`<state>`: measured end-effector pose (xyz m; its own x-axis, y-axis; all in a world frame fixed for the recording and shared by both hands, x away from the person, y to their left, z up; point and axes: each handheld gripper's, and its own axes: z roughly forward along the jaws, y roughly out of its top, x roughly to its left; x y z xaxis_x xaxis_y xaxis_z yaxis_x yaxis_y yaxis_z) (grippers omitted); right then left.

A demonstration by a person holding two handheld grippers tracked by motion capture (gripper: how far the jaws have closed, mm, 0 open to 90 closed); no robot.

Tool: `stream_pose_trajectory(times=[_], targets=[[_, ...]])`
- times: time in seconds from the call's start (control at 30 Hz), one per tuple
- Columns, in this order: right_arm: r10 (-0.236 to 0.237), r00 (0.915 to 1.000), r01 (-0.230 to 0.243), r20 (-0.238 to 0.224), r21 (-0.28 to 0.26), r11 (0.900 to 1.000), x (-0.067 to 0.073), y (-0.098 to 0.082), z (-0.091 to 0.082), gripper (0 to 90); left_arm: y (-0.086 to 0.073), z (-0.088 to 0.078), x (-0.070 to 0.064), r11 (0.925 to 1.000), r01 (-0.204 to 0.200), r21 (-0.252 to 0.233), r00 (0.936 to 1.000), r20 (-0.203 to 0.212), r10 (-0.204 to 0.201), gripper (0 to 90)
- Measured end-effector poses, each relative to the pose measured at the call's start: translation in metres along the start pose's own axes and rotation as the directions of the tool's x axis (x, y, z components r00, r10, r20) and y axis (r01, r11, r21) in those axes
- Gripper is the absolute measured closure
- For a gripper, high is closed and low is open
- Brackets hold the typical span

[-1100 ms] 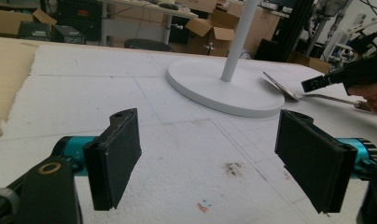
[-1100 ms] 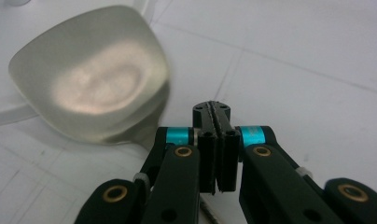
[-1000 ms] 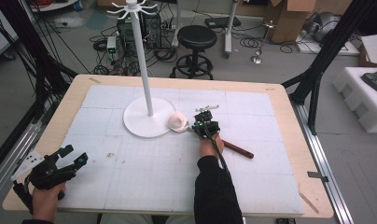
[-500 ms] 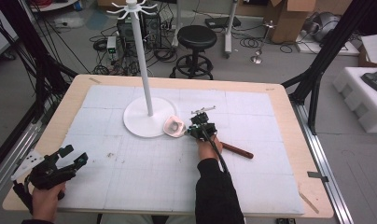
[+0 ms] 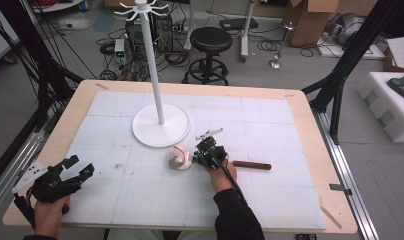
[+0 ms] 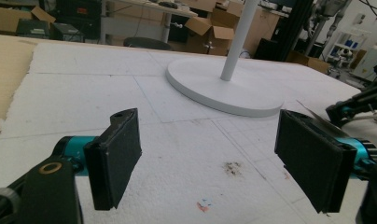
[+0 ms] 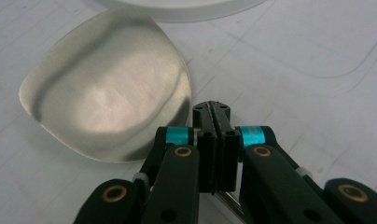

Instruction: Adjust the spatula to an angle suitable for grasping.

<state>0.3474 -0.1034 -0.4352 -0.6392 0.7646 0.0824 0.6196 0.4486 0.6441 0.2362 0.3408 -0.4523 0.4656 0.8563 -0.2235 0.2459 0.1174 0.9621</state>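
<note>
Right tongs (image 7: 216, 122) clenched on the spatula (image 5: 179, 157) neck beside its blade, left tongs (image 6: 214, 158) wide apart, nothing between.

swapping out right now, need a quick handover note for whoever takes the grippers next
Right gripper: fingers shut on the thin neck of the steel-bladed, brown-wooden-handled spatula, just in front of the white hook stand, off its round base.
Left gripper: open, empty, at the near left corner of the wooden table.
Done: spatula gripped.
Left: probably hanging it on the stand's top hooks, which look bare.
</note>
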Motion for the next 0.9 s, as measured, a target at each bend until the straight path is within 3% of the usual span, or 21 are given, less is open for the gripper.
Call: stream_pose_trajectory(times=[0.17, 0.27, 0.33, 0.37, 0.4, 0.43, 0.47, 0.5, 0.57, 0.6, 0.63, 0.67, 0.7, 0.73, 0.77, 0.8, 0.83, 0.9], targets=[[-0.033, 0.9981, 0.032, -0.052, -0.024, 0.999, 0.017, -0.016, -0.009, 89.3, 0.000, 0.000, 0.000, 1.0000, 0.000, -0.001, 1.0000, 0.000, 0.000, 22.8], [-0.061, 0.9970, 0.057, -0.049, -0.072, 0.996, 0.019, -0.021, -0.018, 89.2, 0.000, 0.000, 0.000, 1.0000, -0.004, -0.002, 1.0000, 0.000, 0.004, 22.8], [-0.042, 0.9987, 0.038, -0.028, -0.141, 0.989, 0.010, -0.025, -0.032, 89.3, 0.000, 0.000, -0.001, 1.0000, -0.006, -0.004, 1.0000, 0.000, 0.006, 22.9], [-0.042, 0.9987, 0.038, -0.028, -0.141, 0.989, 0.010, -0.025, -0.032, 89.3, 0.000, 0.000, -0.001, 1.0000, -0.006, -0.004, 1.0000, 0.000, 0.006, 22.9], [0.005, 0.9997, 0.000, 0.024, -0.219, 0.976, -0.009, -0.032, -0.052, 89.4, 0.000, 0.000, -0.001, 1.0000, -0.006, -0.004, 1.0000, 0.001, 0.006, 22.8], [0.031, 0.9984, -0.019, 0.047, -0.246, 0.969, -0.020, -0.038, -0.062, 89.4, 0.000, 0.000, 0.000, 1.0000, -0.005, -0.002, 1.0000, 0.001, 0.005, 22.9], [0.031, 0.9984, -0.019, 0.047, -0.246, 0.969, -0.020, -0.038, -0.062, 89.4, 0.000, 0.000, 0.000, 1.0000, -0.005, -0.002, 1.0000, 0.001, 0.005, 22.9], [0.110, 0.9892, -0.077, 0.097, -0.292, 0.953, -0.046, -0.053, -0.079, 89.4, 0.000, 0.000, 0.000, 1.0000, -0.005, 0.000, 1.0000, 0.001, 0.005, 22.8], [0.187, 0.9687, -0.130, 0.163, -0.311, 0.942, -0.071, -0.072, -0.094, 89.4, 0.000, 0.000, -0.001, 1.0000, -0.005, -0.001, 1.0000, 0.000, 0.005, 22.9], [0.223, 0.9544, -0.152, 0.199, -0.317, 0.936, -0.083, -0.083, -0.100, 89.4, 0.000, 0.000, -0.001, 1.0000, -0.006, -0.002, 1.0000, 0.000, 0.006, 22.9], [0.223, 0.9544, -0.152, 0.199, -0.317, 0.936, -0.083, -0.083, -0.100, 89.4, 0.000, 0.000, -0.001, 1.0000, -0.007, -0.002, 1.0000, -0.001, 0.007, 22.9], [0.294, 0.9206, -0.206, 0.257, -0.321, 0.925, -0.103, -0.105, -0.111, 89.4, 0.000, 0.000, -0.001, 1.0000, -0.008, 0.001, 1.0000, -0.002, 0.008, 22.9], [0.330, 0.9015, -0.235, 0.280, -0.323, 0.917, -0.111, -0.115, -0.115, 89.4, 0.000, 0.000, -0.001, 1.0000, -0.008, 0.001, 1.0000, -0.002, 0.008, 22.9], [0.330, 0.9015, -0.235, 0.280, -0.323, 0.917, -0.111, -0.115, -0.115, 89.4, 0.000, 0.000, -0.001, 1.0000, -0.008, 0.001, 1.0000, -0.002, 0.008, 22.9], [0.393, 0.8694, -0.292, 0.299, -0.332, 0.897, -0.122, -0.135, -0.123, 89.4, 0.000, 0.000, -0.001, 1.0000, -0.008, 0.004, 1.0000, -0.004, 0.008, 22.9], [0.393, 0.8694, -0.292, 0.299, -0.332, 0.897, -0.122, -0.135, -0.123, 89.4, 0.000, 0.000, -0.001, 1.0000, -0.008, 0.004, 1.0000, -0.004, 0.008, 22.9], [0.424, 0.8511, -0.322, 0.310, -0.329, 0.888, -0.128, -0.149, -0.127, 89.4, 0.000, 0.000, -0.001, 1.0000, -0.008, 0.004, 1.0000, -0.004, 0.008, 22.9], [0.418, 0.8547, -0.321, 0.308, -0.319, 0.892, -0.126, -0.156, -0.128, 89.4, 0.000, 0.000, -0.001, 1.0000, -0.008, 0.004, 1.0000, -0.005, 0.008, 22.9]])
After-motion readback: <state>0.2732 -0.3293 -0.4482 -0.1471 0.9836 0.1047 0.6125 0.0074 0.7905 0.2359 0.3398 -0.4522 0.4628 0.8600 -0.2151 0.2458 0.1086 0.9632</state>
